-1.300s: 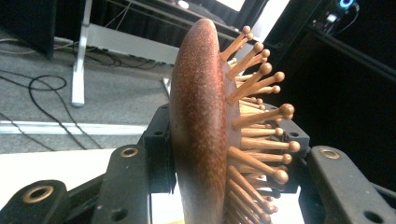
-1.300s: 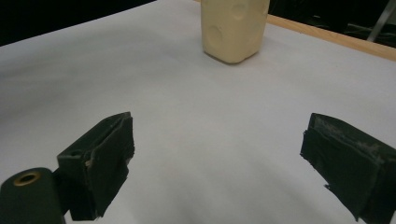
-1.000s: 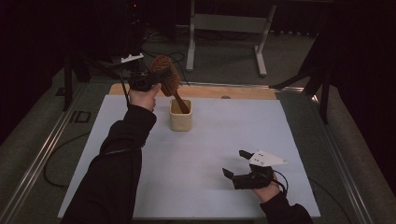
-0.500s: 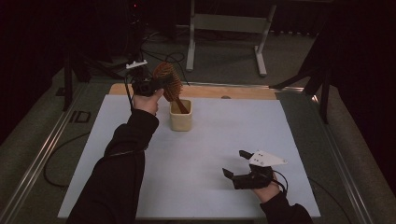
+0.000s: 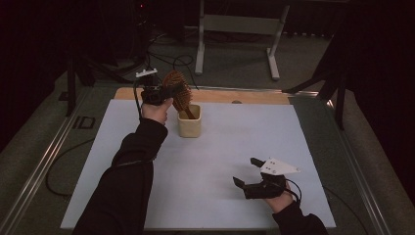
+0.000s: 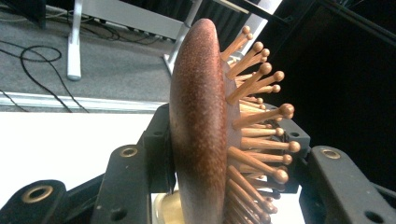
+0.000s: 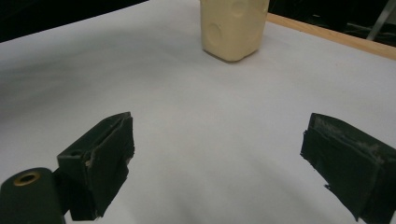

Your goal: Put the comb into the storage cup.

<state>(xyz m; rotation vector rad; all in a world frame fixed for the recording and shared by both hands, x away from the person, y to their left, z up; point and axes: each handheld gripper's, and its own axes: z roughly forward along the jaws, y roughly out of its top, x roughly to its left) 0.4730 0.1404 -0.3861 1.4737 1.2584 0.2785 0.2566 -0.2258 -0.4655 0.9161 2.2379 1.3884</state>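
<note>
A brown wooden hairbrush (image 5: 177, 88) with ball-tipped pins stands head-up, its handle down inside a cream cup (image 5: 189, 121) at the back of the white table. My left gripper (image 5: 166, 91) is shut on the brush head (image 6: 201, 126), one jaw on its smooth back and one among the pins. The cup's rim (image 6: 164, 210) peeks out below the brush. My right gripper (image 5: 247, 172) rests open near the table's front right, with bare white surface between its fingers (image 7: 100, 161). The cup (image 7: 233, 28) stands farther off ahead of it.
The white sheet (image 5: 230, 147) covers a table with a wooden strip (image 5: 220, 96) along its far edge. Metal rails run along both sides. Behind the table stand a grey metal stand (image 5: 240, 29) and cables (image 5: 166, 61) on the floor.
My left gripper has lowered the brush and brought it more upright, so its handle now sits deeper in the cup. The right gripper has stayed where it was.
</note>
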